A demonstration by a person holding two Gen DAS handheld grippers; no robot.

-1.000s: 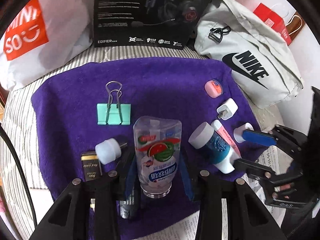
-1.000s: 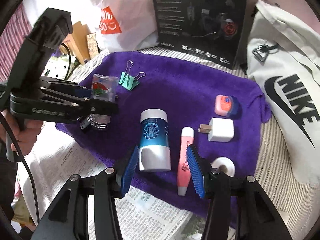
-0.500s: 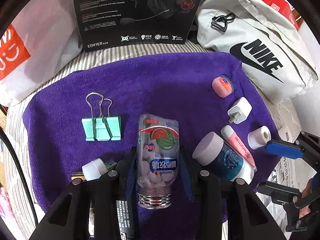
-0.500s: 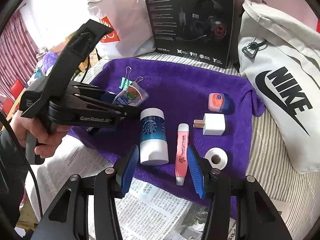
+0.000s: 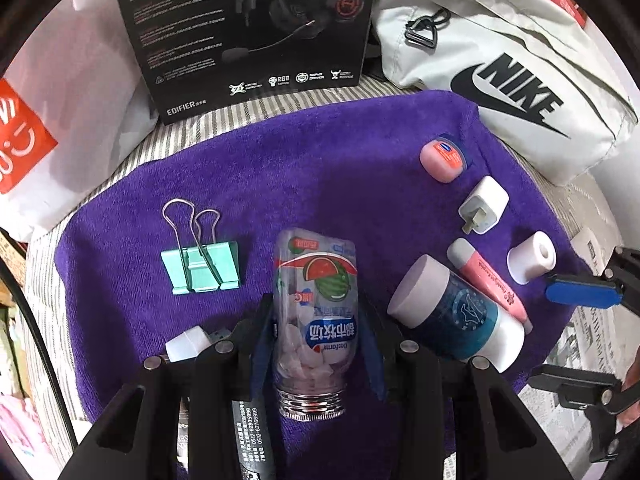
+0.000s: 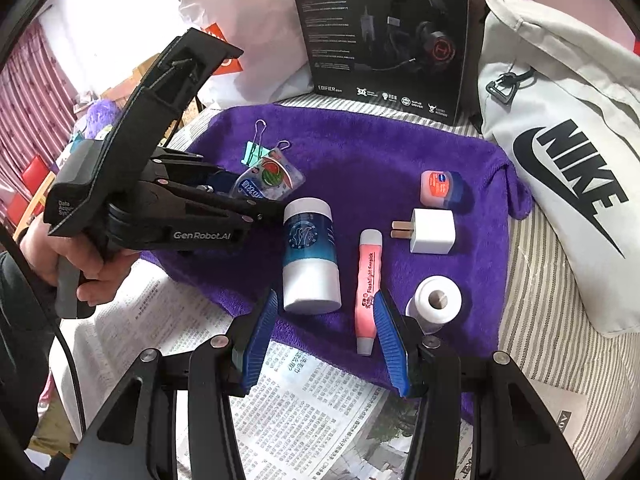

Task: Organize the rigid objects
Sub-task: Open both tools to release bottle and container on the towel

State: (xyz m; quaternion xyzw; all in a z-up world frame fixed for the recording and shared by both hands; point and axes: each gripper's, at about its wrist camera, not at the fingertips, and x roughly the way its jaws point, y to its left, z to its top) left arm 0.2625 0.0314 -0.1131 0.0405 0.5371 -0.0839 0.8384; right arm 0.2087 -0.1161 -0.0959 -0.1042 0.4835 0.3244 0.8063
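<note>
The left gripper is clamped on a clear candy bottle, holding it tilted above the near left part of the purple towel, cap end toward the camera. The right gripper hangs part open and empty over the towel's near edge, its pads either side of a blue-and-white jar and a pink tube lying there. A green binder clip lies toward the left edge.

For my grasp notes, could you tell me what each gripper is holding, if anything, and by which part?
The left gripper holds the clear candy bottle by the sides of its lower body, just above the threaded neck. The right gripper is open and holds nothing.
</note>
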